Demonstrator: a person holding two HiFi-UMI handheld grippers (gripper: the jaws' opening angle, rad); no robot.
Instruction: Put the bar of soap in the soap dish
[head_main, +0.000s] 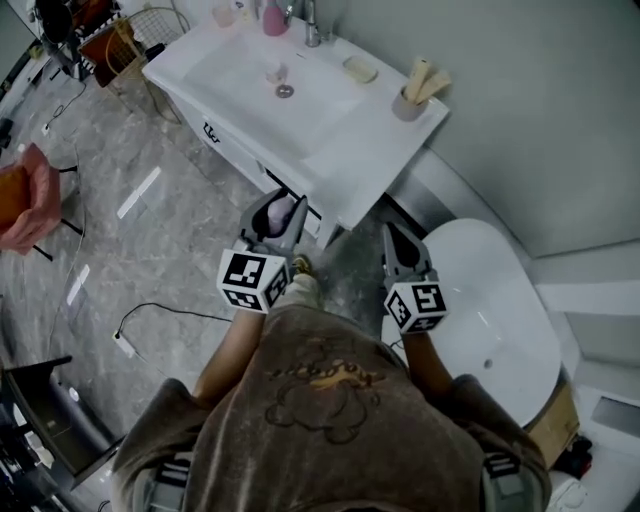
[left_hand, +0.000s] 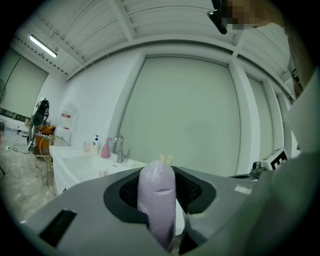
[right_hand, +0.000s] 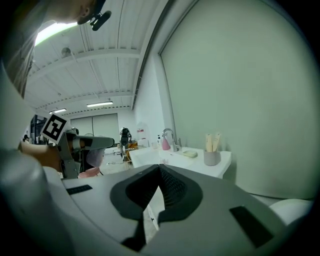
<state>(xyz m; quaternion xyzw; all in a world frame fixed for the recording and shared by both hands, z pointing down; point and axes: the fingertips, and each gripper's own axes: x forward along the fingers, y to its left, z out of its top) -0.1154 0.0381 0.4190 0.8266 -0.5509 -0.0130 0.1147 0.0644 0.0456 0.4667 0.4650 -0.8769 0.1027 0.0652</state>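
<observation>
My left gripper (head_main: 281, 226) is shut on a pale lilac bar of soap (head_main: 283, 212), held upright between the jaws. In the left gripper view the soap (left_hand: 156, 190) stands on edge between the dark pads. A pale soap dish (head_main: 360, 69) lies on the white vanity counter (head_main: 375, 140), right of the basin (head_main: 270, 75); the right gripper view shows the soap dish (right_hand: 190, 154) too. The left gripper hangs in front of the vanity, short of its near edge. My right gripper (head_main: 399, 240) is level beside it, its jaws (right_hand: 159, 172) shut on nothing.
A grey cup with brushes (head_main: 408, 103) stands at the counter's right end. A pink bottle (head_main: 275, 18) and a faucet (head_main: 311, 25) are behind the basin. A white tub (head_main: 490, 320) lies to the right. A wire basket (head_main: 120, 45) and a cable (head_main: 160, 310) are on the left.
</observation>
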